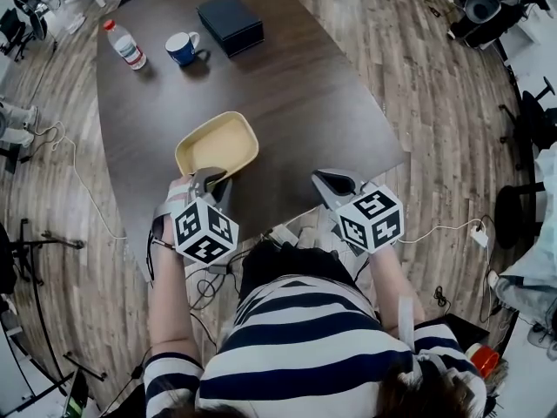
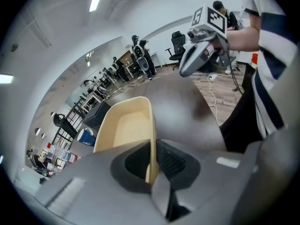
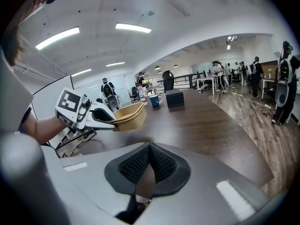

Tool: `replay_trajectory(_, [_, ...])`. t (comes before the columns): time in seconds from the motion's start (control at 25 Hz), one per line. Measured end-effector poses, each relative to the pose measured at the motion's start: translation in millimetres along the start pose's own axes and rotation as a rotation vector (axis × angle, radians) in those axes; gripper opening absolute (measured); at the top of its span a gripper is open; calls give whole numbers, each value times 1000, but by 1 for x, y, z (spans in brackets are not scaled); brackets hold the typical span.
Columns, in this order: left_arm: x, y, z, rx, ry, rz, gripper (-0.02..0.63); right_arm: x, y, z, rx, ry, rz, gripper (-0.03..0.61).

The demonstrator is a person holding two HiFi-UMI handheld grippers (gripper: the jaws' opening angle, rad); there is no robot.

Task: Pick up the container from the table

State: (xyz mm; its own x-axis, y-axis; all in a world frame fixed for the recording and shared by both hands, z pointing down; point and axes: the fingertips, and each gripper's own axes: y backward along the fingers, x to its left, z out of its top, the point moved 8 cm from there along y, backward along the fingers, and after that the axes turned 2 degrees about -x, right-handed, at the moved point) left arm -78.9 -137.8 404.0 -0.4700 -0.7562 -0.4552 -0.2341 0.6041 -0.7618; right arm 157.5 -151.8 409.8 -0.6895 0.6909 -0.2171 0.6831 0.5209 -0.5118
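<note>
The left gripper (image 1: 209, 179) has its jaws pinching the near short wall of the cream container (image 1: 218, 142): in the left gripper view the thin rim runs straight down between the two dark pads, one pad inside the tub and one outside, with the rest of the tub stretching away from the jaws. The container sits over the near part of the dark table (image 1: 296, 94), close to the person's edge, and in the right gripper view it seems to hang just above the tabletop with a shadow under it (the gap is slim, so contact is hard to rule out). The right gripper (image 1: 329, 181) hovers at the table's near edge, well to the side of the tub and not touching it; its jaws are pressed together with nothing between them. At the far end of the table stand a water bottle (image 1: 124, 43), a blue mug (image 1: 183, 48) and a dark box (image 1: 230, 23), well apart from both grippers.
</note>
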Motion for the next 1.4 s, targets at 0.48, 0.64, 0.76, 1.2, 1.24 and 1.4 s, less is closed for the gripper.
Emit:
replay_trajectory(0.48, [-37, 31, -21, 45, 43, -13, 0, 12, 13, -5, -28, 10, -23, -2])
replay_trajectory(0.64, [-49, 38, -28, 57, 55, -22, 0, 18, 19, -6, -37, 17, -36, -2])
replay_trajectory(0.76, [-52, 40, -34, 64, 65, -35, 0, 21, 21, -6, -36, 15, -49, -2])
replay_trajectory(1.2, [-66, 48, -44, 81, 68, -50, 0, 29, 32, -11, -48, 32, -85, -2])
replay_trajectory(1.24, [-66, 48, -44, 79, 69, -50, 0, 29, 31, -11, -49, 31, -85, -2])
replay_trajectory(1.4, [-65, 46, -43, 69, 65, -54, 0, 32, 28, -9, -55, 26, -82, -3])
